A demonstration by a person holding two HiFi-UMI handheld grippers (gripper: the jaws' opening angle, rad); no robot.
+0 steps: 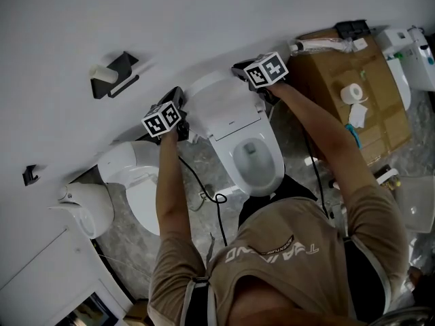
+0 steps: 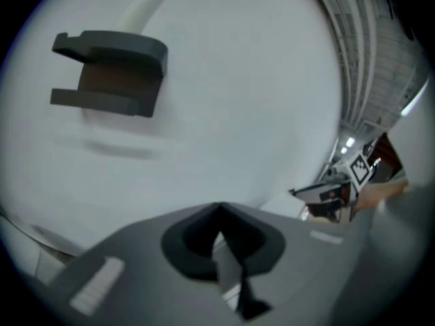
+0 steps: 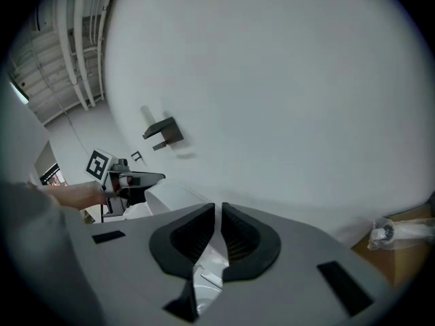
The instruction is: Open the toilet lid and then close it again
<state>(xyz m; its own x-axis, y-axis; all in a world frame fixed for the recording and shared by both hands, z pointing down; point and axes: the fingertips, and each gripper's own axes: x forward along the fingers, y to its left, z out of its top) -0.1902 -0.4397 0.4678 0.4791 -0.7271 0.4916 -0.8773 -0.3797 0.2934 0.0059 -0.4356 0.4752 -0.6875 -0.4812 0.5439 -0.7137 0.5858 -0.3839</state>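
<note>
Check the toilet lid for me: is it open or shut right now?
Open. In the head view the toilet lid is tipped up and back behind the bowl, whose inside lies uncovered.

- toilet lid [image 1: 221,104]: white, flipped up, leaning back toward the wall [image 1: 204,26]
- toilet [image 1: 234,160]: white, bowl uncovered, sits right against that wall

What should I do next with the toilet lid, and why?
Probably tip the toilet lid forward and down over the bowl. The lid stands raised and the bowl is exposed, so the opening step looks done. The left gripper and right gripper flank the lid's edges, jaws together.
</note>
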